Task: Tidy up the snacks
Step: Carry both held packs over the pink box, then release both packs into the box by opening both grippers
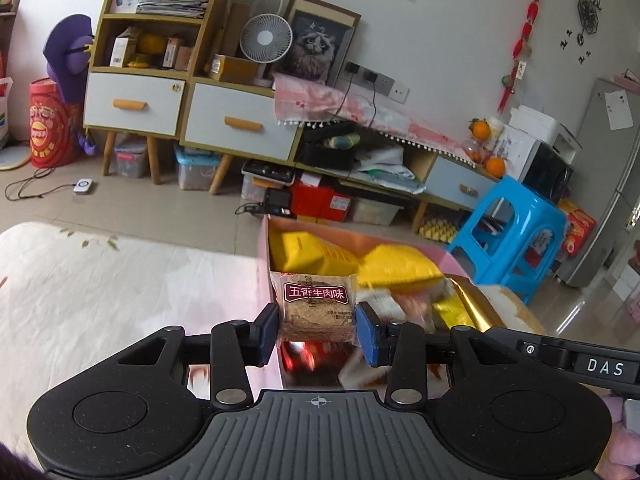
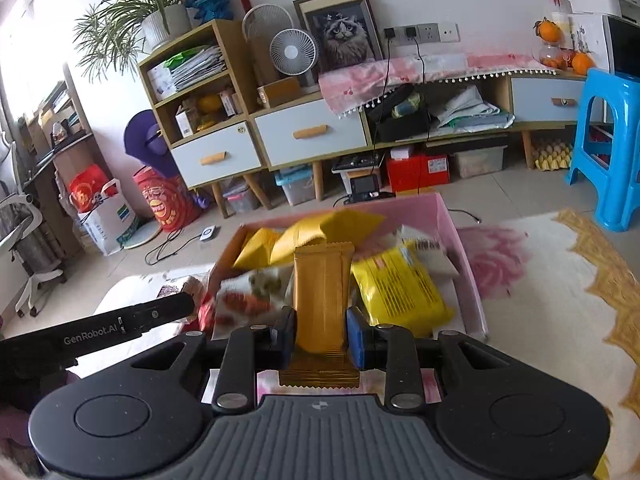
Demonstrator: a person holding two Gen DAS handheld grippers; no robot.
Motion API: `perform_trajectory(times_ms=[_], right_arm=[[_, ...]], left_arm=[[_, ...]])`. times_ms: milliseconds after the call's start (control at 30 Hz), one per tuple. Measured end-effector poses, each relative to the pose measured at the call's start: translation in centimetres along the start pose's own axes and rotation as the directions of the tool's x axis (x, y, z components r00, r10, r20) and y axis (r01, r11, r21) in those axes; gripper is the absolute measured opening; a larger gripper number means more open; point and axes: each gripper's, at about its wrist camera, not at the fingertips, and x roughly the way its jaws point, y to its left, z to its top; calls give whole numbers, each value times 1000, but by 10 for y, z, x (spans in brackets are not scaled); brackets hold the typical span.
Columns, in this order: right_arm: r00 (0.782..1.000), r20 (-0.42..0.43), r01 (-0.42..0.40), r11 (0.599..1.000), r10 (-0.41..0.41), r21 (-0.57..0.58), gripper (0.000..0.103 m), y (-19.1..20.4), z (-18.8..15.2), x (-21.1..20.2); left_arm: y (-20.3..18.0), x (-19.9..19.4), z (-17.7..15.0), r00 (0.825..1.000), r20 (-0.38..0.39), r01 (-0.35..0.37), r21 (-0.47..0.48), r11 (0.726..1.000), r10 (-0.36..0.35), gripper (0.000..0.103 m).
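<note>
- Tiled floor runs back to a wooden cabinet (image 2: 256,136) with pale drawers; a small white fan (image 2: 294,51) and a framed cat picture (image 2: 342,28) stand on it at 12 o'clock.
- Nearer lies a soft cloth (image 1: 100,292), white with pink flowers, bearing a pink cardboard box (image 2: 464,248) full of crinkly packets.
- Left gripper (image 1: 317,330) grasps a clear-wrapped brown biscuit packet (image 1: 316,304), square with a maroon label, held above the box's near-left wall.
- Right gripper (image 2: 320,334) is clenched on a slim gold foil bar (image 2: 322,292) with zigzag ends, upright, in front of the box's contents.
- Glossy yellow packets (image 2: 396,288) lie inside, at 2 o'clock from the bar.
- Only the right view shows the potted plant (image 2: 148,12) on the cabinet and the left gripper's black side arm at 9 o'clock.
- Only the left view shows the grey fridge (image 1: 608,168) at 3 o'clock; the blue plastic stool (image 1: 516,232) appears in both.
</note>
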Motion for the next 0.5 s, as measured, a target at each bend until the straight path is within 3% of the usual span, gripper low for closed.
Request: perform_trajectory(times_ms=[267, 500], right_arm=[[998, 25, 54, 996, -56, 69, 20, -8, 9, 23], [997, 27, 72, 994, -75, 78, 20, -9, 5, 32]], left_arm=[[3, 35, 16, 999, -29, 34, -41, 999, -35, 39], [-5, 49, 18, 997, -67, 25, 4, 1000, -24, 39]])
